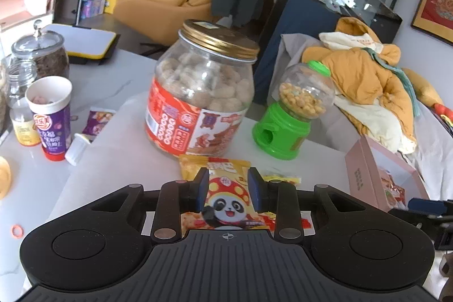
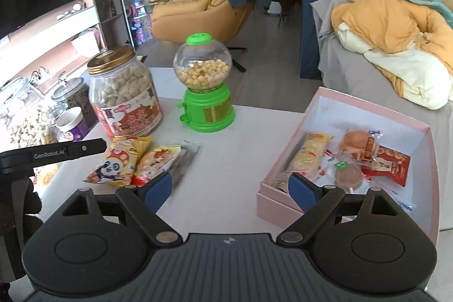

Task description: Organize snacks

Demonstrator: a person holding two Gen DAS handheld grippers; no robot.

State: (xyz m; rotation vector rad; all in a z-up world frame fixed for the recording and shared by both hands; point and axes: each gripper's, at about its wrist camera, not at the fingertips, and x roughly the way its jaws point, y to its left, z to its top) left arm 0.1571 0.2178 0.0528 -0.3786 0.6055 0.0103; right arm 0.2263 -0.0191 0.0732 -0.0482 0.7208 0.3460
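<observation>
A yellow panda snack packet (image 1: 228, 201) lies on the white table, with more small packets beside it; it also shows in the right wrist view (image 2: 114, 164). My left gripper (image 1: 228, 190) straddles the packet, its blue pads partly closed on either side, apparently not clamped. Its finger shows in the right wrist view (image 2: 70, 150) just left of the packet. My right gripper (image 2: 230, 190) is open and empty, above the table between the packet pile and a pink box (image 2: 283, 205). The box holds several wrapped snacks (image 2: 359, 152).
A big gold-lidded jar of puffs (image 1: 202, 92) and a green candy dispenser (image 1: 294, 109) stand behind the packets. A purple cup (image 1: 52, 115), a white cap (image 1: 76, 147) and glass jars (image 1: 39, 53) stand at the left. A sofa with orange bedding (image 2: 396, 33) lies right.
</observation>
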